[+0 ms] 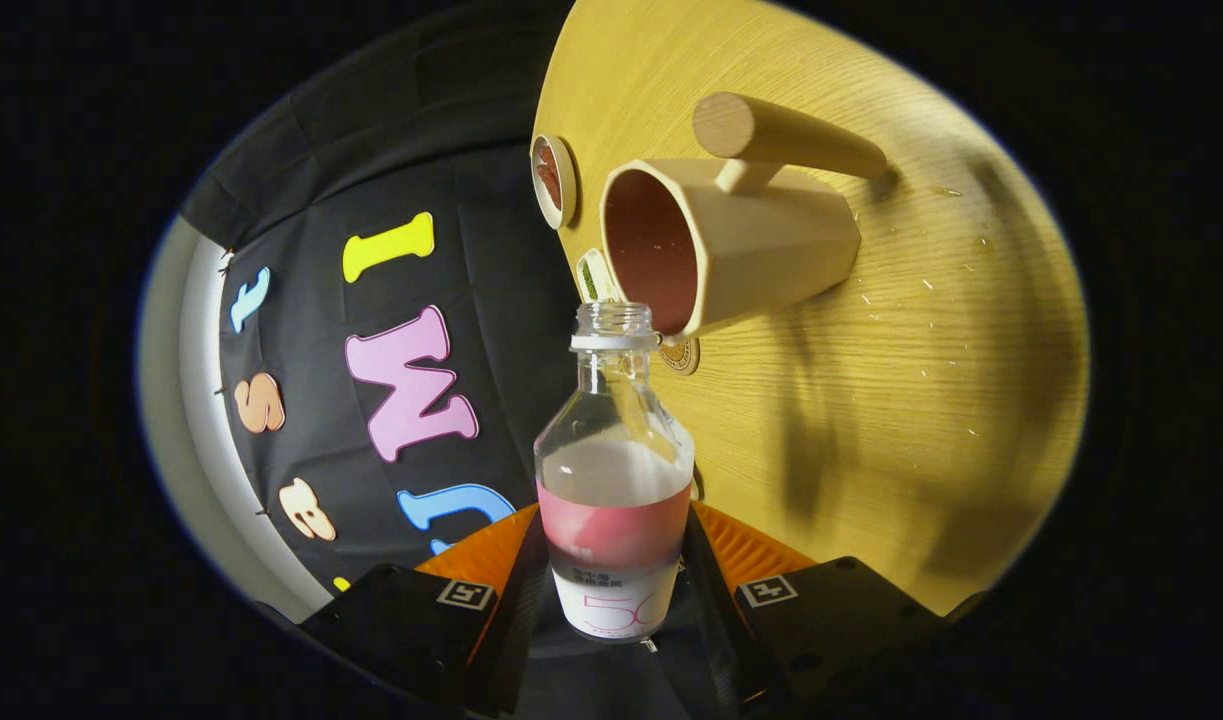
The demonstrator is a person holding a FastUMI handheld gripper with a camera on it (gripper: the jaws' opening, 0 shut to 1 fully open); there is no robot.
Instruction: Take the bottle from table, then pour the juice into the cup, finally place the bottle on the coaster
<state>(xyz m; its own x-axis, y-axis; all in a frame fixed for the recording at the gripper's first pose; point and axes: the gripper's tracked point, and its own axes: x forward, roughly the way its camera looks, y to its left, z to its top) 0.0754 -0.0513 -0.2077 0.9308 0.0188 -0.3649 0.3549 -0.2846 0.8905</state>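
My gripper (614, 580) is shut on a clear plastic bottle (614, 470) with a pink and white label, both fingers pressed on its lower body. The bottle has no cap and holds whitish liquid up to about its shoulder. The view is rolled sideways, so the wooden table (921, 400) looks tilted. A beige cup (731, 245) with a thick cylindrical handle stands on the table just beyond the bottle's mouth, its dark opening facing the bottle neck. The bottle's rim sits right at the cup's lip. A round coaster (554, 180) lies on the table farther off, beyond the cup.
A small green and white item (593, 275) lies near the table edge by the cup. A little round patterned disc (681, 355) shows under the cup's lip. Small droplets or specks dot the wood past the cup. The booth's black cloth wall hangs beyond the table edge.
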